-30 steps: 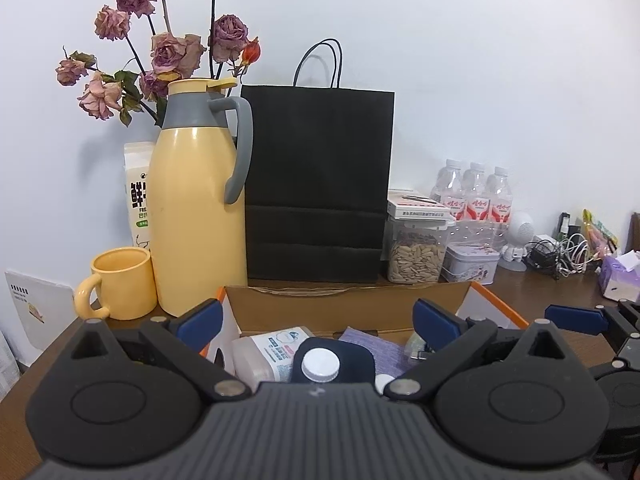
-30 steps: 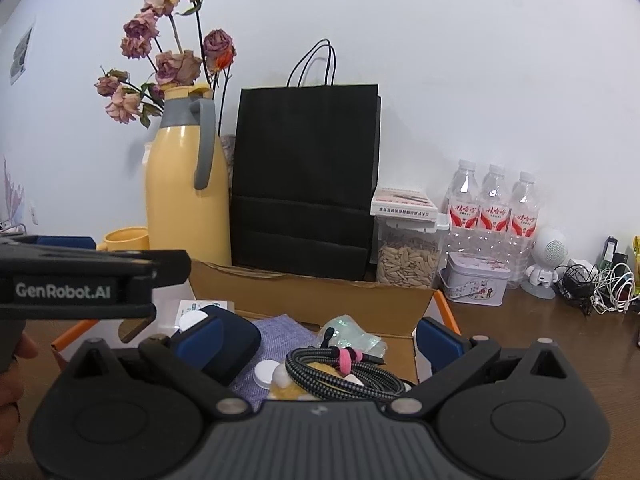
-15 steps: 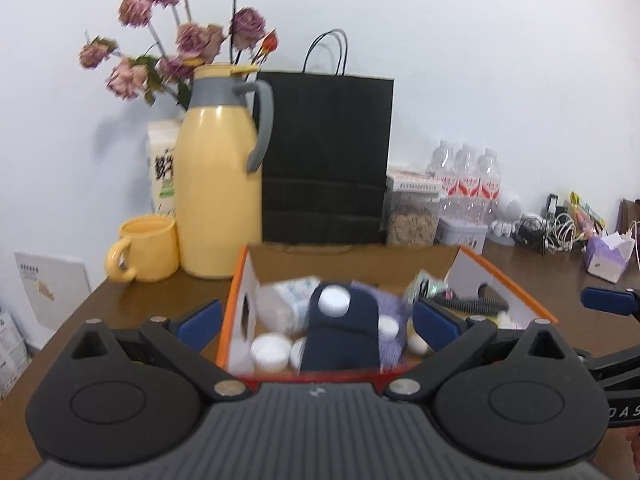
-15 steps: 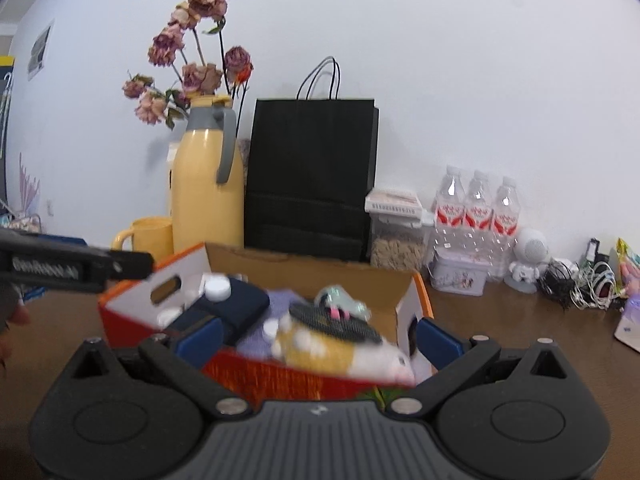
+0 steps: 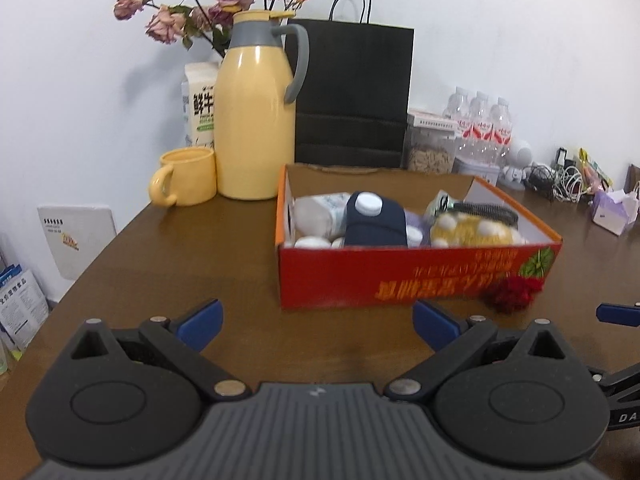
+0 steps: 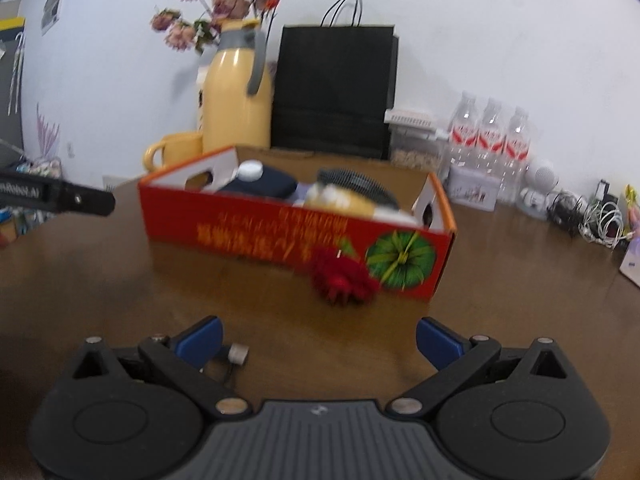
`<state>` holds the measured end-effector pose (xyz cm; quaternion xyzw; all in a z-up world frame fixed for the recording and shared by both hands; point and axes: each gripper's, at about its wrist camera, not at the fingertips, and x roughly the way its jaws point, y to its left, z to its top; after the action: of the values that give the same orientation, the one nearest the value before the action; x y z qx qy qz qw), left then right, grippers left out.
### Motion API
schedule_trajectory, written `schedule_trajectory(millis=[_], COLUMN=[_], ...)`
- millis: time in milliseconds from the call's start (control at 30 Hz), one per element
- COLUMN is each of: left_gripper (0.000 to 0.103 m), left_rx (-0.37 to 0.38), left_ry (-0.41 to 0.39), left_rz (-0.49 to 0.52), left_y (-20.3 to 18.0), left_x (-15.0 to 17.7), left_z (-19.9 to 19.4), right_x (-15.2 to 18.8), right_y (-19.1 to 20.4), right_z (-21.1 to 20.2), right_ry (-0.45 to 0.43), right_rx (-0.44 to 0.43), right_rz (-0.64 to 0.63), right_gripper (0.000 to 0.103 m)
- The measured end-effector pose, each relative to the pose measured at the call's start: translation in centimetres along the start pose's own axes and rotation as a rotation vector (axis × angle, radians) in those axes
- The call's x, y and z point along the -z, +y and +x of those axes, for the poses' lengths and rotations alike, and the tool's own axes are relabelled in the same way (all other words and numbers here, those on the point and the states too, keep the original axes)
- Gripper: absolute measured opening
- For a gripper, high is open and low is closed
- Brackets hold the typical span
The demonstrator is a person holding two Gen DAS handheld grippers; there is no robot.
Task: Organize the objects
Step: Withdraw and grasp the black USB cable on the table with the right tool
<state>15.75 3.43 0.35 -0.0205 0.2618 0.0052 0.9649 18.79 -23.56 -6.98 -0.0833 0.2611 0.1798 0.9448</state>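
The red-and-orange cardboard box (image 5: 416, 276) packed with small items sits on the brown wooden tabletop (image 5: 192, 256), at about 1 o'clock from the left hand-held gripper (image 5: 316, 322) and 12 o'clock from the right hand-held gripper (image 6: 318, 336). A second ago both cameras looked down into the box from just over its near wall; now both have pulled well back, so its whole printed front shows and bare tabletop lies between box and fingers. Both hand-held grippers stand with fingers wide apart and nothing between them, which suggests the last item has been dropped in and the packing stage is near done. A fuzzy dark-red pompom-like object (image 6: 344, 276) lies outside the box against its front wall, at 1 o'clock in the right view, and probably needs putting away. Inside, a navy pouch with a white cap (image 5: 374, 222) and a yellow plush with a coiled black cable (image 5: 476, 226) can be told; the lower items are hidden by the wall. Motion blur softens the box print, and a small silvery cylinder (image 6: 239, 353) by the right hand-held gripper's left finger is unidentifiable. Behind stand a yellow thermos jug (image 5: 256, 120) and black paper bag (image 5: 352, 92).
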Motion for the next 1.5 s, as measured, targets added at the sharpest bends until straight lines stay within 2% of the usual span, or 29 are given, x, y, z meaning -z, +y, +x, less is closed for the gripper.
schedule_trajectory(millis=[167, 233, 300, 367, 400, 433, 633, 667, 733, 767, 1067, 1200, 1500], left_gripper=[0.103, 0.103, 0.103, 0.103, 0.103, 0.103, 0.103, 0.103, 0.103, 0.103, 0.103, 0.103, 0.103], left_rx=[0.004, 0.003, 0.002, 0.000, 0.001, 0.002, -0.004, -0.006, -0.011, -0.012, -0.016, -0.012, 0.042], left_ry=[0.019, 0.027, 0.034, 0.042, 0.045, 0.046, 0.045, 0.046, 0.049, 0.051, 0.061, 0.065, 0.088], left_rz=[0.005, 0.000, -0.004, -0.010, -0.012, -0.014, -0.027, -0.030, -0.037, -0.040, -0.048, -0.042, -0.007], left_y=[0.4, 0.5, 0.5, 0.6, 0.6, 0.7, 1.2, 1.3, 1.5, 1.6, 1.7, 1.4, -1.0], left_x=[1.2, 1.6, 1.9, 2.2, 2.3, 2.4, 2.7, 2.7, 2.8, 2.9, 3.1, 3.1, 3.4], left_z=[-0.9, -1.0, -1.1, -1.2, -1.2, -1.3, -1.6, -1.6, -1.7, -1.7, -1.4, -1.3, -0.5], right_x=[0.8, 0.8, 0.7, 0.5, 0.5, 0.4, -0.3, -0.4, -0.5, -0.5, 0.0, -0.1, -0.2], right_y=[0.8, 1.1, 1.6, 2.0, 2.2, 2.3, 2.6, 2.7, 2.9, 3.1, 3.5, 2.9, 1.1], right_z=[0.2, 0.3, 0.7, 1.3, 1.6, 2.0, 3.0, 3.1, 3.1, 3.1, 2.3, 1.8, 0.7], right_ry=[0.031, 0.037, 0.054, 0.072, 0.081, 0.093, 0.098, 0.097, 0.095, 0.092, 0.055, 0.012, -0.091], right_rx=[-0.016, -0.025, -0.027, -0.026, -0.030, -0.047, -0.170, -0.187, -0.216, -0.221, -0.228, -0.227, -0.142], right_rz=[-0.024, -0.033, -0.052, -0.076, -0.086, -0.095, -0.128, -0.133, -0.138, -0.141, -0.127, -0.080, 0.030], right_gripper=[0.101, 0.095, 0.092, 0.082, 0.073, 0.070, 0.062, 0.057, 0.029, 0.024, 0.025, 0.025, 0.025])
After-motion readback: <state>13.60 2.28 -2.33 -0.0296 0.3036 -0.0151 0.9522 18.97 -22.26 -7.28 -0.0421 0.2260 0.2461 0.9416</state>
